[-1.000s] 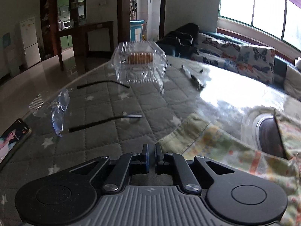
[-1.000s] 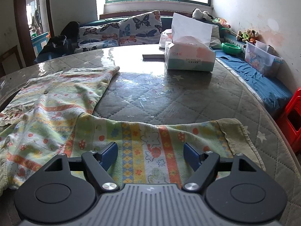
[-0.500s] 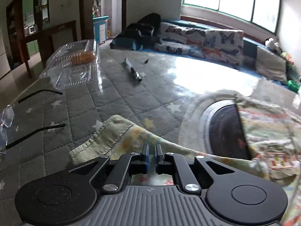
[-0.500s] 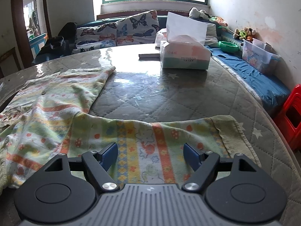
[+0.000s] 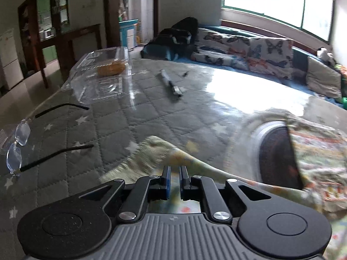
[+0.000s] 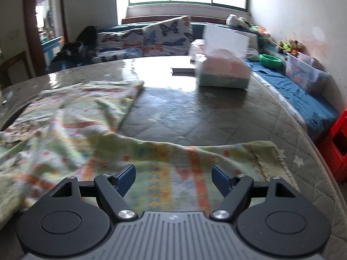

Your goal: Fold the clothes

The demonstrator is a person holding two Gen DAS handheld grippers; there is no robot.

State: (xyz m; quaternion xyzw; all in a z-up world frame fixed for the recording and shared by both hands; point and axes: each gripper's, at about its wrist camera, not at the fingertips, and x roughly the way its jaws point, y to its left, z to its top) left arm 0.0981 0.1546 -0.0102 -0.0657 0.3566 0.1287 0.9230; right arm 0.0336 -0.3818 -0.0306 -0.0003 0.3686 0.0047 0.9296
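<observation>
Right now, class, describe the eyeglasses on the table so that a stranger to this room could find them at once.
Start at the round table with the grey quilted, star-printed cover. Go to its left edge in the left wrist view, nearer than the clear plastic food box. There lie the eyeglasses, opened out; the only thing there with rimless clear lenses and two thin black arms, unlike the dark pen near the middle.
</observation>
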